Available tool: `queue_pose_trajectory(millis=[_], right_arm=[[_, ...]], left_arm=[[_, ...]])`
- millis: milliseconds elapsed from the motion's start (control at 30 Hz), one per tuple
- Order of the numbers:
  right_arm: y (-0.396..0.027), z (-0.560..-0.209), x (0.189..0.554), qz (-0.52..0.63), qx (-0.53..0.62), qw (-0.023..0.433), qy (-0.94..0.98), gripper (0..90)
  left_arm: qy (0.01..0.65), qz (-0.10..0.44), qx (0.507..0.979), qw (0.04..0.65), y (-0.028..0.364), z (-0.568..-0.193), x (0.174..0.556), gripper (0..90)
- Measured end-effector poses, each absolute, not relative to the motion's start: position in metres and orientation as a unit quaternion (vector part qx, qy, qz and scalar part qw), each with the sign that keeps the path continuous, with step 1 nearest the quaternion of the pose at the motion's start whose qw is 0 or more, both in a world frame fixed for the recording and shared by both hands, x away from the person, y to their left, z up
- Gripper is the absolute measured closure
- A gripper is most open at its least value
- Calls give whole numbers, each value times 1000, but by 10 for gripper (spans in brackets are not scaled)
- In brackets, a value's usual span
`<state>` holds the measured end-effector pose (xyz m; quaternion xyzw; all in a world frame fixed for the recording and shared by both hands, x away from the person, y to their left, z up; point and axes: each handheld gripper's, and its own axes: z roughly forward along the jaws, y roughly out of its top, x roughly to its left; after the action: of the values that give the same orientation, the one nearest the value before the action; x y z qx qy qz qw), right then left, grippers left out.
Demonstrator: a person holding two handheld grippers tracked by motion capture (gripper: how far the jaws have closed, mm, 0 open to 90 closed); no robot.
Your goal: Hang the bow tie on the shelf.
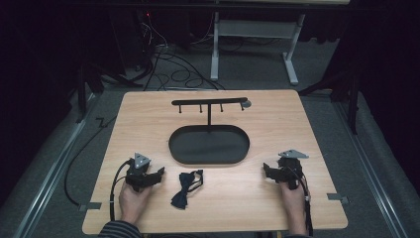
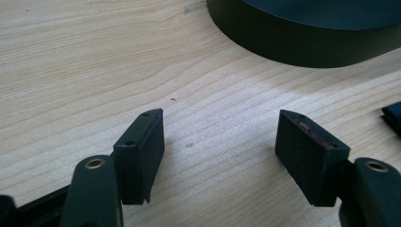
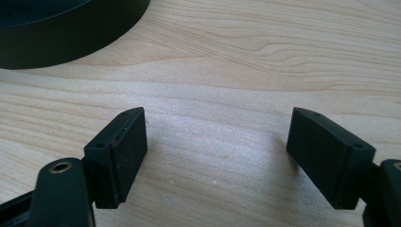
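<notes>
A black bow tie (image 1: 186, 187) lies on the wooden table (image 1: 148, 114) near the front, between my two grippers. Behind it stands a black oval tray (image 1: 208, 145) with a T-shaped hanger bar (image 1: 209, 101) rising from its back. My left gripper (image 1: 159, 173) rests on the table left of the bow tie, open, with bare wood between its pads (image 2: 142, 153). My right gripper (image 1: 266, 170) rests at the front right, open and holding nothing; bare wood lies between its pads (image 3: 119, 156). The tray wall (image 2: 302, 40) appears at the top of the left gripper view, and a corner of the bow tie (image 2: 393, 116) at its right edge.
The tray wall (image 3: 61, 38) curves across the top left of the right gripper view. Beyond the table's far edge lie cables (image 1: 173, 69) on the floor and a white table frame (image 1: 257, 44). Metal rails (image 1: 44, 183) run along both sides of the table.
</notes>
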<state>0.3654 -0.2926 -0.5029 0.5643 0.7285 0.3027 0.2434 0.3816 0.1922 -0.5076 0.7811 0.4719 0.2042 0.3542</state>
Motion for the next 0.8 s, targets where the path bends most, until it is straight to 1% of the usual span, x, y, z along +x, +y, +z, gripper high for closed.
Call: queue_pose_trajectory(millis=[567,800], right_arm=[[-293,-503,365,303,564,243,729,221],[-293,-503,365,303,564,243,729,221]], left_arm=[[476,206,779,352,191,-508,381,315],[477,208,778,353,191,-508,380,324]])
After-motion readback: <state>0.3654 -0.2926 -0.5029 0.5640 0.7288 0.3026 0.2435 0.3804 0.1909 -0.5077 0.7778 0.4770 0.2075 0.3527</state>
